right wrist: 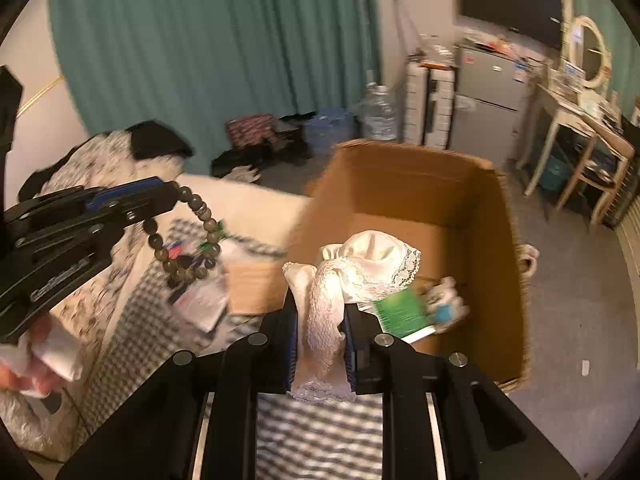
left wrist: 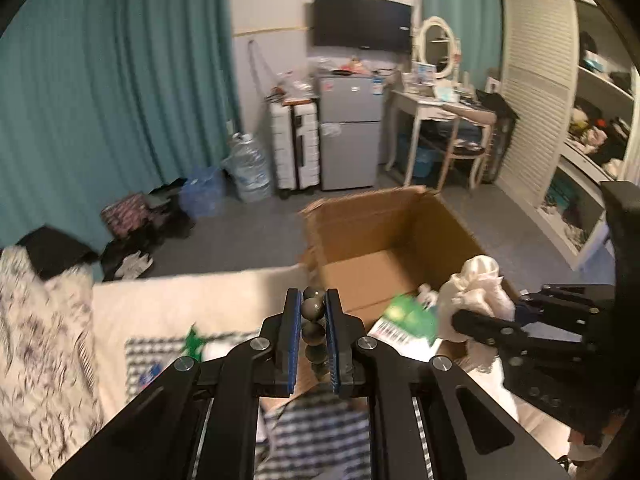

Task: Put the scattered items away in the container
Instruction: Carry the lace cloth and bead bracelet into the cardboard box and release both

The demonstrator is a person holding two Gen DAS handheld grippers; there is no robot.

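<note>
Bead bracelet (left wrist: pixel 313 322) — dark round beads, pinched between the left gripper (left wrist: pixel 313 304) jaws, hanging beside the cardboard box (left wrist: pixel 404 232). White lace garment (right wrist: pixel 352 272) — clamped in the right gripper (right wrist: pixel 320 312), over the open box. Green booklet (right wrist: pixel 402 312) lies inside. Checked cloth (right wrist: pixel 160 304) covers the bed.

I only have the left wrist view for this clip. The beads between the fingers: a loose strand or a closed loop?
Observer: A closed loop; the bead bracelet hangs as a ring from the left gripper.
Operator: What is that white bundle at the right gripper?
Observer: A lace-trimmed white cloth, clamped in the right gripper.
Operator: Is it over the box?
Observer: Yes, above the cardboard box, with a green booklet already inside.
</note>
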